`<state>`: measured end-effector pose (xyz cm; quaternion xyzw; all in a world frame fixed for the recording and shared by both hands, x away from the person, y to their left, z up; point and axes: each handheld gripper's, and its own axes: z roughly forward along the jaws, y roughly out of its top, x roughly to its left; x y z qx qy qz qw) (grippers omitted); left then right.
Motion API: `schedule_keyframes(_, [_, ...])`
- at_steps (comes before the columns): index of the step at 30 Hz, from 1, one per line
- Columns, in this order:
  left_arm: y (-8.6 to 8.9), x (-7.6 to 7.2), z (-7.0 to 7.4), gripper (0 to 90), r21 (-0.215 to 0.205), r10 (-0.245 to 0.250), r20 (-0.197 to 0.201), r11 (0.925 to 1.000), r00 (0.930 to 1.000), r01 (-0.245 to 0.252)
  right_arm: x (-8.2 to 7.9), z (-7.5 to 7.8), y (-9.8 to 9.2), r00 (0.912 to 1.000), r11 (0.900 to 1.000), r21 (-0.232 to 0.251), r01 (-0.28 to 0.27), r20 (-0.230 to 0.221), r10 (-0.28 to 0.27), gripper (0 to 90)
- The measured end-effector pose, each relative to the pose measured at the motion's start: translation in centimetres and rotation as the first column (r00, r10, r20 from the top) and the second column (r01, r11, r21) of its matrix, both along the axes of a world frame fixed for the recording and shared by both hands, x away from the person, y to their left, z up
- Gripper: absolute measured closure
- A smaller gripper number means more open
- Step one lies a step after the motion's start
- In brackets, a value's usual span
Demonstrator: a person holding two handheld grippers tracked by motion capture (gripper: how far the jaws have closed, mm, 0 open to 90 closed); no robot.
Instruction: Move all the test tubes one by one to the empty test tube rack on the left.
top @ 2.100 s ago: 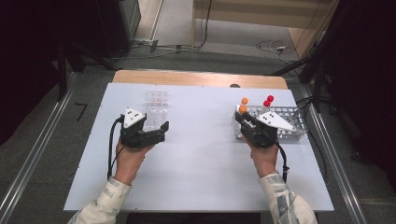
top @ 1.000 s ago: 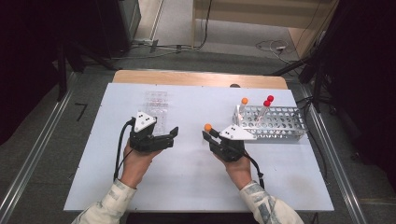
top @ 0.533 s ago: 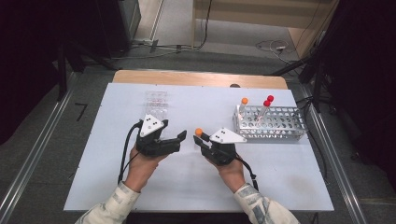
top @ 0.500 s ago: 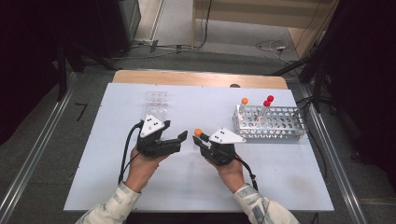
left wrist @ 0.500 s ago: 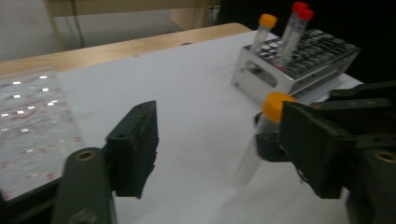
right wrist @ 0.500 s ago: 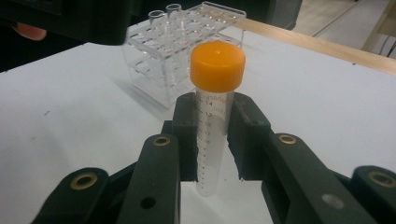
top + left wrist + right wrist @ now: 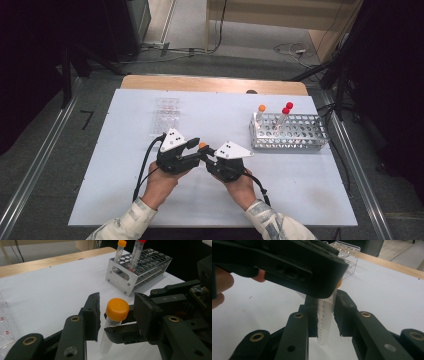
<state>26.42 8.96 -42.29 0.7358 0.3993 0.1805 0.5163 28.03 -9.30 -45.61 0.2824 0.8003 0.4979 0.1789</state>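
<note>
A clear tube with an orange cap (image 7: 202, 145) stands upright in my right gripper (image 7: 207, 153), which is shut on the tube's body (image 7: 324, 320) just above the white table (image 7: 125, 200). My left gripper (image 7: 198, 150) meets it from the left. Its jaws have just been closing and flank the orange cap (image 7: 117, 308), with a small gap showing on each side, so the pads (image 7: 93, 312) are not pressing. In the right gripper view one left jaw crosses above and hides the cap.
A metal tube rack (image 7: 290, 135) stands at the right and holds an orange-capped tube (image 7: 260, 112) and two red-capped tubes (image 7: 286, 111). A clear plastic rack (image 7: 166, 115) sits at the back left of the table. Cables trail from both grippers toward the front edge.
The right gripper carried the orange-capped tube left from the metal rack to the table's middle. The left gripper moved right to meet it, and its jaws narrowed around the cap.
</note>
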Motion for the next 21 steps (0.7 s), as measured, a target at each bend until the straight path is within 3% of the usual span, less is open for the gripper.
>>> schedule_keyframes(6, [-0.16, -0.02, -0.14, 67.9, 0.009, 0.001, 0.000, 1.0000, 1.0000, -0.001, -0.20, 0.10, 0.13, 1.0000, 1.000, 0.006, -0.005, 0.001, 0.005, 71.1])
schedule_keyframes(12, [-0.07, -0.04, -0.09, 69.4, 0.016, 0.005, 0.004, 0.9999, 1.0000, -0.005, -0.27, 0.13, 0.15, 0.9999, 1.000, 0.008, -0.010, 0.001, 0.010, 70.4])
schedule_keyframes(21, [0.36, -0.01, 0.03, 69.5, 0.004, 0.006, 0.002, 1.0000, 1.0000, -0.006, 0.06, 0.08, -0.04, 0.9987, 0.999, 0.012, -0.043, -0.027, 0.043, 38.8])
